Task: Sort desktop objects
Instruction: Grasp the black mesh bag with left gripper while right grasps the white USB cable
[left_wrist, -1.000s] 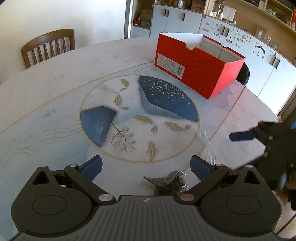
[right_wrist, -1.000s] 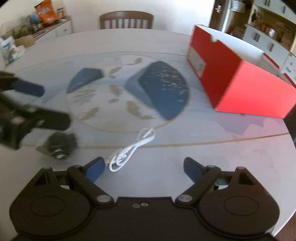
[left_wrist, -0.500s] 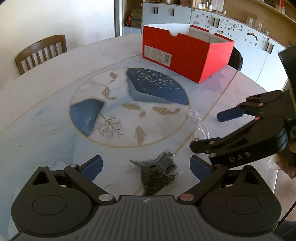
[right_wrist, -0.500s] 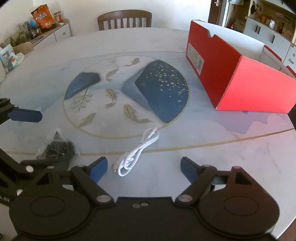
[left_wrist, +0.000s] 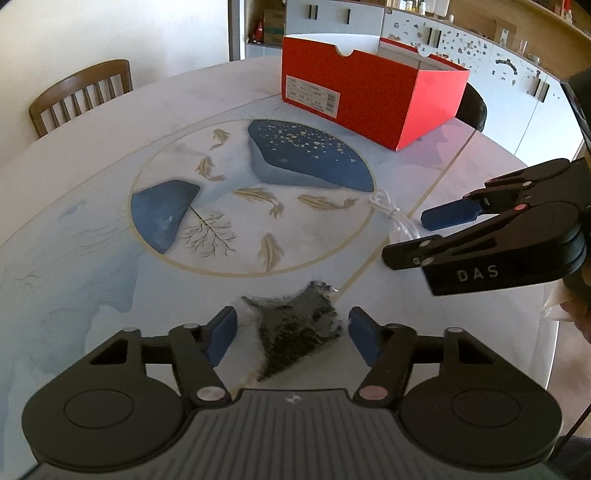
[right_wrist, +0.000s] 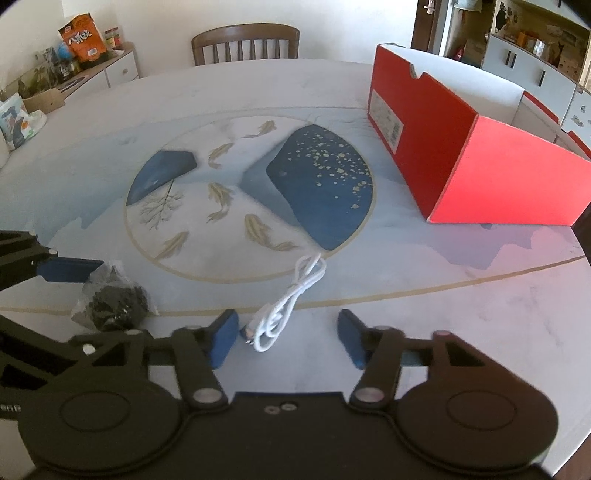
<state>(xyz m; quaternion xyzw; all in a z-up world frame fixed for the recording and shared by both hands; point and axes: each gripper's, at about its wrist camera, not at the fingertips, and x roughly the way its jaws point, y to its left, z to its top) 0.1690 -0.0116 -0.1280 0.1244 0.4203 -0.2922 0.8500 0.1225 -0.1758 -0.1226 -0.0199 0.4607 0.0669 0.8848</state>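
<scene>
Tabletop first: a round pale marble surface with a gold-ringed medallion of blue shapes and gold fish, a wooden chair pulled up at its far edge. On the far right part of it stands an open red shoebox, its end wall carrying a white sticker label whose print is too small to read. The right claw shows the white letters "DAS" on its black body in the left wrist view; its blue pads are closing, with the lower end of a coiled white USB cable lying between them, not yet pinched. The cable rests on the tabletop just outside the gold ring. The left claw is likewise closing around a small clear bag of dark bits, which sits on the tabletop between its blue pads; whether the pads touch the bag I cannot tell. On a side cabinet beyond stands an orange snack bag with white characters that I cannot read.
</scene>
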